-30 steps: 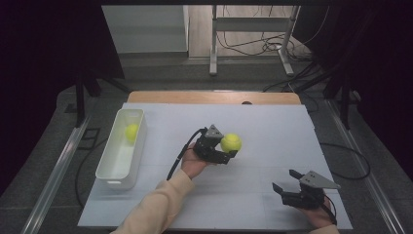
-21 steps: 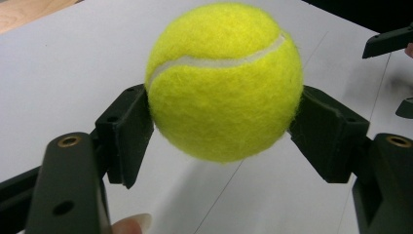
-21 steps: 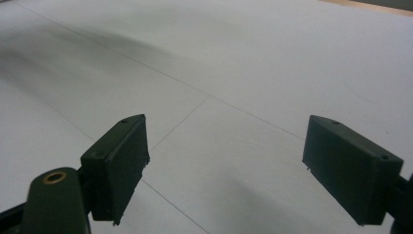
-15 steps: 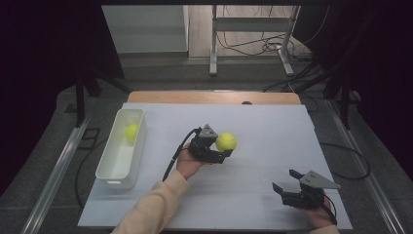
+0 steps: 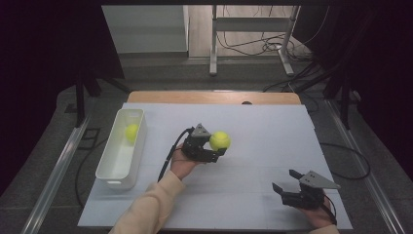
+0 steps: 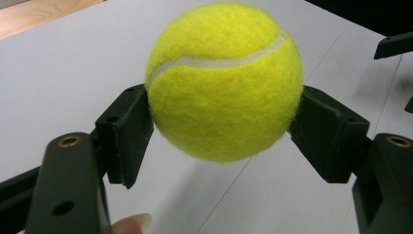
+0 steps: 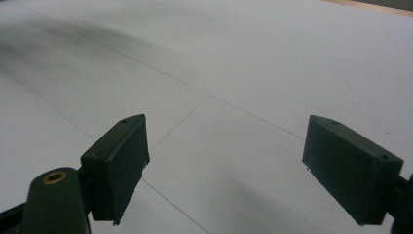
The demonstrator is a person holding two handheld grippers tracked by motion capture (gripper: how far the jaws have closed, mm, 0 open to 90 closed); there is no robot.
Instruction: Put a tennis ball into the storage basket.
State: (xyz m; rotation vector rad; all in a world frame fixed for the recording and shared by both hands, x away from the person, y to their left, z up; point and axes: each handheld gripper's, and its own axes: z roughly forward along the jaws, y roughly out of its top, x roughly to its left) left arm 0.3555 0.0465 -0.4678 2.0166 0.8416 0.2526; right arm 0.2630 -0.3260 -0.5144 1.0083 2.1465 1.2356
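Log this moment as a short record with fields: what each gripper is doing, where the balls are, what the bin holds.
left gripper: shut on the tennis ball, lifted clear of the white table cover
right gripper: open, nothing between its jaws, low over the cover near the table's right front corner
white bin: on the left side of the table, long side running front to back
second ball: inside the bin, at its far end
held ball's place: about mid-table, to the right of the bin

Black two-jaw tools, cream sleeve

Left tool (image 5: pixel 218 147) trails a black cable; right tool (image 5: pixel 286 180) carries a grey three-cornered plate; brass-ringed screw holes.
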